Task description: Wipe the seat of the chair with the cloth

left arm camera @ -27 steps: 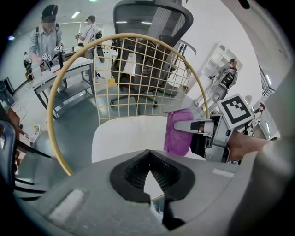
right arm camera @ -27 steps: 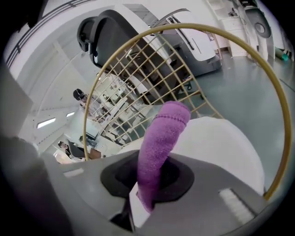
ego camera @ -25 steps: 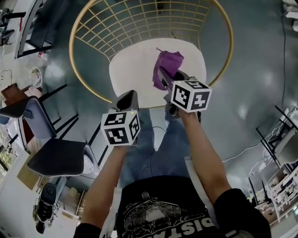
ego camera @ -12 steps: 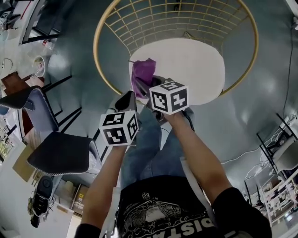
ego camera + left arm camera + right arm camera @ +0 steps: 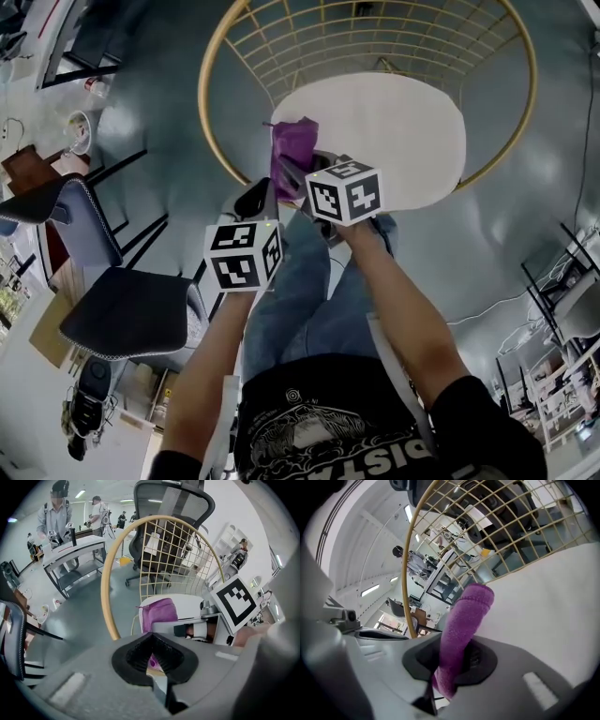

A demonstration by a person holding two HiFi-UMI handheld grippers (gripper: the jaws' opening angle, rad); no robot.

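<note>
The chair has a round white seat [image 5: 403, 131] and a gold wire back [image 5: 375, 37]. A purple cloth [image 5: 293, 150] rests at the seat's left front edge, and my right gripper [image 5: 302, 176] is shut on it. In the right gripper view the cloth [image 5: 466, 616] stands up out of the jaws against the seat [image 5: 548, 597]. My left gripper [image 5: 259, 199] hangs just off the chair's front left, shut with nothing in it. From the left gripper [image 5: 154, 656] I see the cloth [image 5: 159, 615] and the gold rim [image 5: 108, 578] ahead.
A dark padded chair [image 5: 122, 319] stands to the left on the grey floor. A black mesh office chair [image 5: 173, 508] is behind the gold chair. People stand at a table [image 5: 70, 550] farther back. My jeans-clad legs [image 5: 300, 300] are right at the seat's front.
My right gripper has dragged the purple cloth from the middle of the seat to its left front edge. The left gripper has stayed beside it, still shut.
</note>
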